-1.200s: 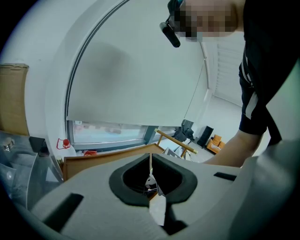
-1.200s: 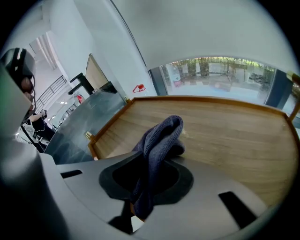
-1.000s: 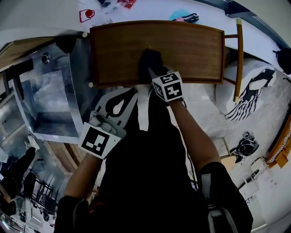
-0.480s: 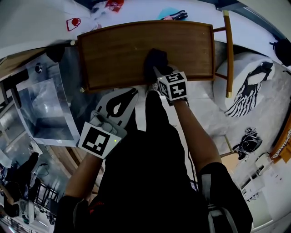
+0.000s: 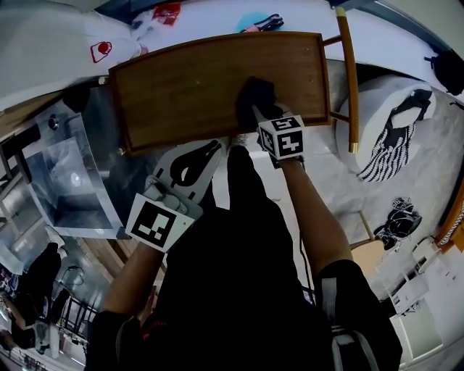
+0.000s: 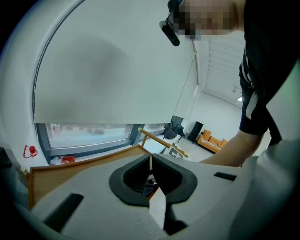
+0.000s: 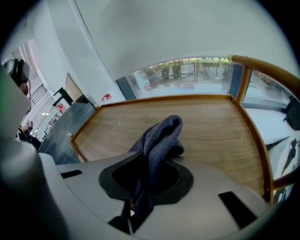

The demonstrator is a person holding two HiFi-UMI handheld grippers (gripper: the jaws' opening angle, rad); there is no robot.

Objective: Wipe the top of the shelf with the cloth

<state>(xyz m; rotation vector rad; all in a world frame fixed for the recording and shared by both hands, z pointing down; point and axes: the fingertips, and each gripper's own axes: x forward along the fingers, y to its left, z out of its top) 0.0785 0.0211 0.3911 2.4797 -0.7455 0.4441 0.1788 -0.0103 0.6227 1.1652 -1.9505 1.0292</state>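
The wooden shelf top (image 5: 188, 80) with a raised rim lies ahead of me in the head view, and it fills the right gripper view as the shelf top (image 7: 211, 131). A dark blue cloth (image 5: 255, 94) rests bunched on its right half. My right gripper (image 5: 259, 114) is shut on the cloth (image 7: 157, 140), which sticks up between the jaws and presses on the wood. My left gripper (image 5: 190, 168) hangs in front of the shelf's near edge, off the wood. In the left gripper view its jaws (image 6: 150, 176) are shut with nothing between them.
A metal box-like unit (image 5: 65, 181) stands to the left of the shelf. A wooden rail (image 5: 346, 80) rises at the shelf's right end, with white bags (image 5: 395, 138) beyond it. Small red and blue items (image 5: 167, 11) lie on the white ledge behind.
My right gripper has slid the cloth to the right along the shelf top. The left gripper has stayed where it was.
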